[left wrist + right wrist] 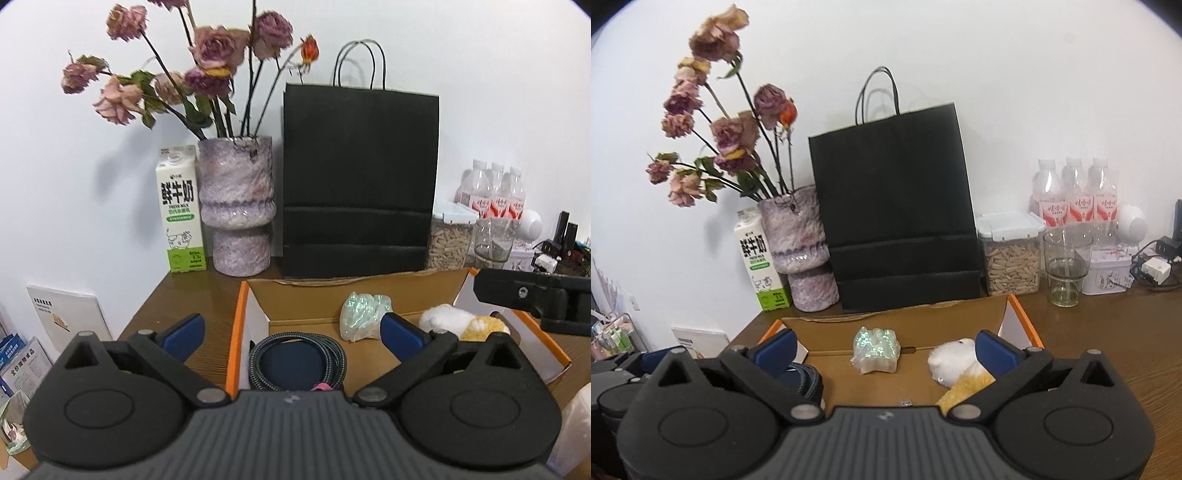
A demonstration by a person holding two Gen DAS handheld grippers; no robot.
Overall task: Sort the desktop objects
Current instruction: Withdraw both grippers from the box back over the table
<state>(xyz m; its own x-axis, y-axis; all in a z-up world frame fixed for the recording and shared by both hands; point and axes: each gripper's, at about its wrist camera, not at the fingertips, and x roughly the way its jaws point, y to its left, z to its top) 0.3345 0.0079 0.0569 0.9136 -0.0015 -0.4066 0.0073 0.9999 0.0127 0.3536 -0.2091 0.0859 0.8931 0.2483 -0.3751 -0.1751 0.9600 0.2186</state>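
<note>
The left gripper (291, 334) hovers over the near end of the cardboard box (255, 295), jaws spread wide and holding nothing; below it a coiled braided cable (297, 360) lies on the box floor. The right gripper (884, 349) is equally wide open and empty (its right blue pad sits just beside the plush toy (955, 360)). A shimmery wrapped packet (876, 350) rests mid-box. Behind stand a black paper bag (894, 210), vase (798, 251) and milk carton (759, 262).
</note>
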